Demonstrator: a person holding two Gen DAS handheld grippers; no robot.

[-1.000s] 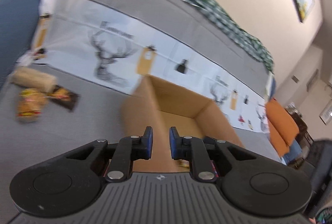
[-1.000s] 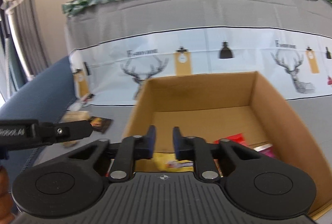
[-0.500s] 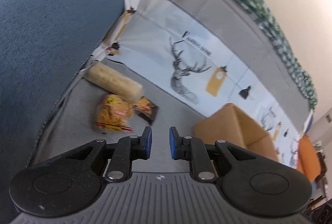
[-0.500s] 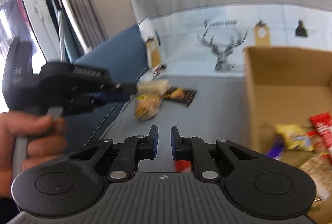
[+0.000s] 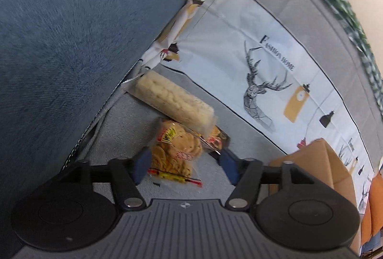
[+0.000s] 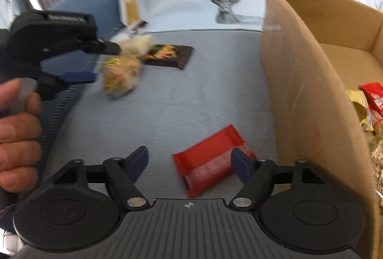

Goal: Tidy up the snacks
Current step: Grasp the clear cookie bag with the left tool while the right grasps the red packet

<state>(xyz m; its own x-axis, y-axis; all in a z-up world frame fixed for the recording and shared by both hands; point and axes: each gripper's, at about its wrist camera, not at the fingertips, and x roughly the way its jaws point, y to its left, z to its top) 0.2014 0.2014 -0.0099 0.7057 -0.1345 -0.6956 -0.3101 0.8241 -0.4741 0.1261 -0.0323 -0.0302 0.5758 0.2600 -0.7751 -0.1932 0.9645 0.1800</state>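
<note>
Swinging away from the cardboard box [image 6: 311, 91], both grippers have just spread their jaws, the left gripper [image 5: 184, 165] framing the cookie bag [image 5: 177, 151] at lower centre, the right gripper [image 6: 189, 160] empty around the diagonal red packet [image 6: 210, 160].

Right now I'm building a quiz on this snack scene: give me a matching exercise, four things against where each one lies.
Things:
1. red packet
2. bag of round crackers
3. cardboard box
4. black packet

Places:
A. holds snacks already
B. between the open left gripper jaws
C. in front of the open right gripper
D. on the grey cover near the deer print

Pairs: 1-C, 2-B, 3-A, 4-D
</note>
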